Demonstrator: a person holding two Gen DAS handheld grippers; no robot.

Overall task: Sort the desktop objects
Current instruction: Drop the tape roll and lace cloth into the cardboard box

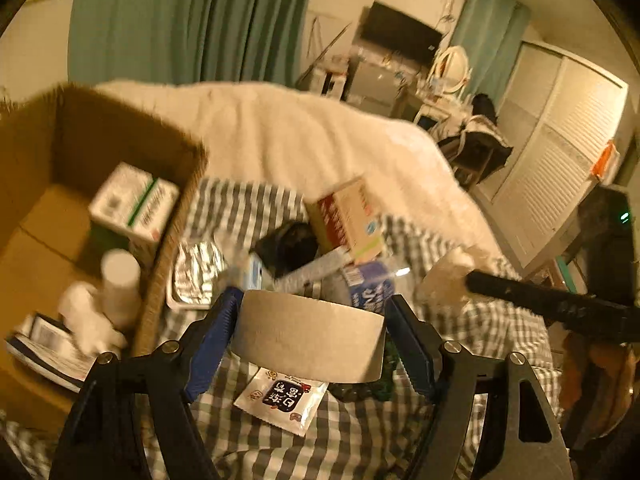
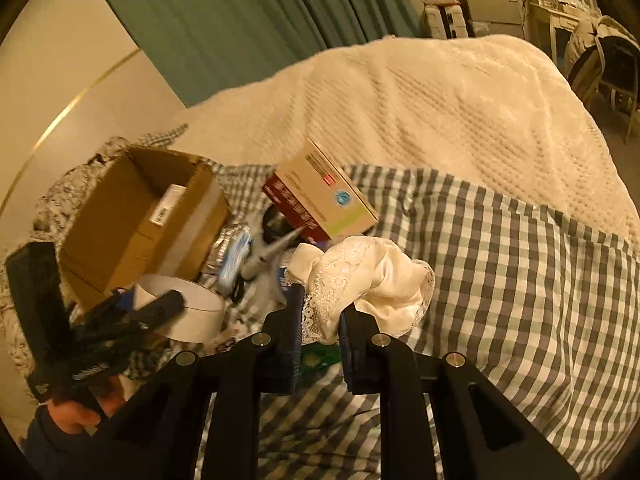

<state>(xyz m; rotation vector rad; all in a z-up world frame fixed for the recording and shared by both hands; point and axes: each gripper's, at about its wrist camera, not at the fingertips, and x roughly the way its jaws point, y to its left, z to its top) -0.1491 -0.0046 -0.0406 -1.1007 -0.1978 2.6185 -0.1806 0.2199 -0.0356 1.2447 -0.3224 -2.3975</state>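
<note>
Left gripper (image 1: 314, 340) clamped on tape roll (image 1: 308, 338), blue pads flat against both sides, roll lifted off checked sheet (image 1: 360, 440). Right gripper (image 2: 318, 320) pinched nearly closed on bunched cream lace cloth (image 2: 368, 280), cloth hanging up and over the fingertips, clear of the bed.

Below the roll in left wrist view: white sachet (image 1: 282, 398) with dark label lying flat on the sheet. Just beyond: pile of clutter on the sheet — red-and-tan carton (image 1: 348, 220) tilted on top, grey tube (image 1: 312, 268) leaning under it, foil pack (image 1: 196, 276) beside the cardboard box wall, blue-labelled packet (image 1: 370, 286), dark item behind, too blurred to identify.

Open cardboard box (image 1: 52, 152) left of the pile, sitting on the bed. Inside: white-green carton (image 1: 134, 204), white bottle (image 1: 120, 284) upright, white crumpled item and flat dark-edged pack near the front corner, both blurred.

White blanket (image 2: 440, 112) covering far half of the bed. Green curtain (image 2: 240, 20) behind. Hand (image 2: 80, 412) on left gripper handle visible in right wrist view.
</note>
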